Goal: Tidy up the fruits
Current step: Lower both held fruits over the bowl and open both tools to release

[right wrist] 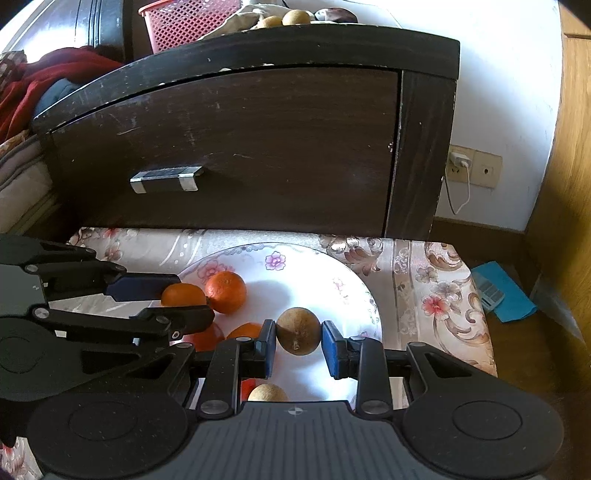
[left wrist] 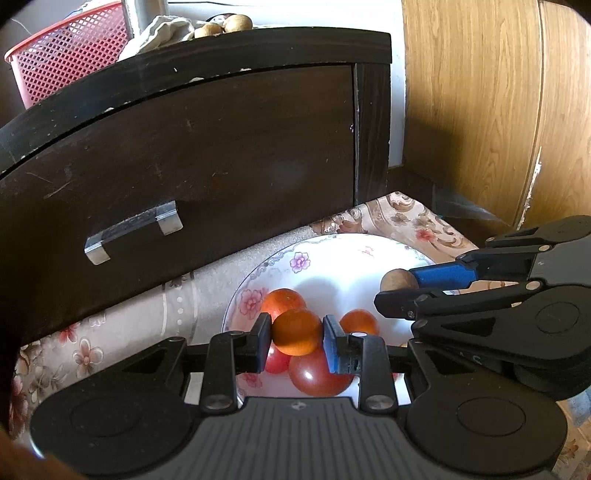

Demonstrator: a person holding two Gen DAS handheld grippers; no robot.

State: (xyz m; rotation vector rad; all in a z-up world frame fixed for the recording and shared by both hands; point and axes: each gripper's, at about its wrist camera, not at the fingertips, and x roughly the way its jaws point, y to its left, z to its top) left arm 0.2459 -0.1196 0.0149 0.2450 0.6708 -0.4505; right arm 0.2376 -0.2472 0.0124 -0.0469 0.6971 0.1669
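Observation:
A white floral plate (left wrist: 332, 254) (right wrist: 332, 273) lies on a flower-patterned cloth. My left gripper (left wrist: 297, 341) (right wrist: 181, 301) is shut on an orange tangerine (left wrist: 296, 331) (right wrist: 183, 295), held just above the plate. Under and around it lie two more tangerines (left wrist: 282, 301) (left wrist: 360, 321) and red tomatoes (left wrist: 317, 373). My right gripper (right wrist: 298, 347) (left wrist: 402, 286) is shut on a round brown fruit (right wrist: 298, 331) (left wrist: 397, 280) over the plate's right half. Another tangerine (right wrist: 226, 291) and a second brown fruit (right wrist: 266, 393) rest on the plate.
A dark wooden nightstand (left wrist: 221, 147) (right wrist: 258, 140) with a metal drawer handle (right wrist: 166, 179) rises right behind the plate. On top stand a pink mesh basket (left wrist: 66, 51) and more brown fruits (right wrist: 295, 16). A wooden door (left wrist: 498, 110) is at the right, a blue object (right wrist: 498, 291) on the floor.

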